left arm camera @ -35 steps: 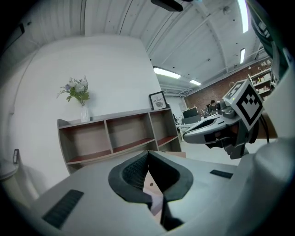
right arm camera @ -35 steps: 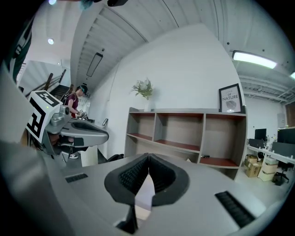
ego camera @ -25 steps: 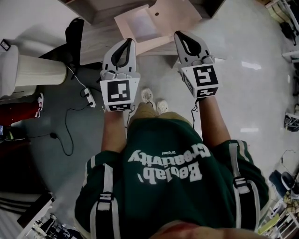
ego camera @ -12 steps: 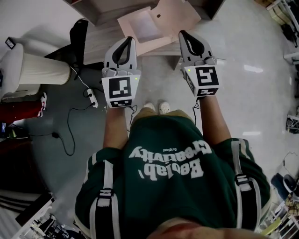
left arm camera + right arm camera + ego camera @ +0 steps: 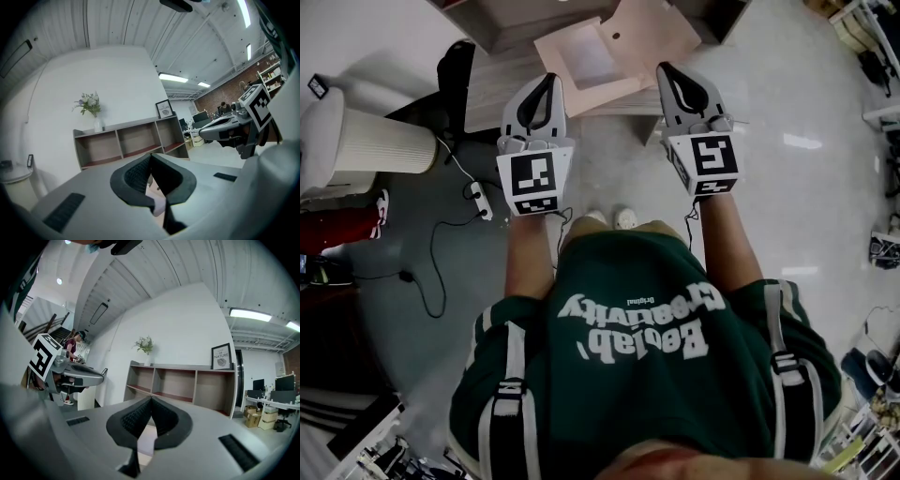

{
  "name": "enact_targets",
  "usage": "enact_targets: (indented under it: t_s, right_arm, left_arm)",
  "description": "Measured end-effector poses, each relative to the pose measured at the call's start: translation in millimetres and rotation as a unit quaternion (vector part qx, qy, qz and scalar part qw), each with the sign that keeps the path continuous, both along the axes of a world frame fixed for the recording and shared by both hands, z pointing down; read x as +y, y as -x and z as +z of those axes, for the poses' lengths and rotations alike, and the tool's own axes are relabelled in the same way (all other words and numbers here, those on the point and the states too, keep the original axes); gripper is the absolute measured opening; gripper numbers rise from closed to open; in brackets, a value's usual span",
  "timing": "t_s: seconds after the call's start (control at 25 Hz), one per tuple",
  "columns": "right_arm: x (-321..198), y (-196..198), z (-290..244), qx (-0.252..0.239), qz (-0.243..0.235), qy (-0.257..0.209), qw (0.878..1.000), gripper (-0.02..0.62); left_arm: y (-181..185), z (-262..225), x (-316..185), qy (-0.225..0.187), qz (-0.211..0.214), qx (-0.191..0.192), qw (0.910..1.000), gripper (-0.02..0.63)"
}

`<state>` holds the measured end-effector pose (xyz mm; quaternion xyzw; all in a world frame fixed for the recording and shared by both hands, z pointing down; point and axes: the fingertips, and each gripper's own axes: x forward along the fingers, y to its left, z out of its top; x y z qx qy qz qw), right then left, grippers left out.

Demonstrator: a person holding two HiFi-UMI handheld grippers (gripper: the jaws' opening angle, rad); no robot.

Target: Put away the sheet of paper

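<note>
**Both grippers closed, paper lies ahead**

My left gripper [image 5: 546, 82] and right gripper [image 5: 666, 71] point level, each with its jaws pressed together and empty. The pale sheet of paper [image 5: 619, 45] lies just beyond their tips, between them, before the low shelf [image 5: 187, 385].

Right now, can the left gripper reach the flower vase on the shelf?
Probably not yet: the vase stands on a shelf well ahead of the shut left gripper, though nothing seems to block the way.
</note>
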<state>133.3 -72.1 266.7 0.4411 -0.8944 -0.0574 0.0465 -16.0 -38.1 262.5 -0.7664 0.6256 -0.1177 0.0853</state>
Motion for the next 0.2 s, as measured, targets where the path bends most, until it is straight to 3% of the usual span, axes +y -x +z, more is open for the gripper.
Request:
enact_targets:
  t_s: [0.2]
  right_arm:
    - [-7.7,1.3,-3.2,0.003,0.001,0.001,1.0,0.034]
  left_arm:
    - [4.2,-5.3,-7.6,-0.001,-0.001,0.002,1.0,0.018]
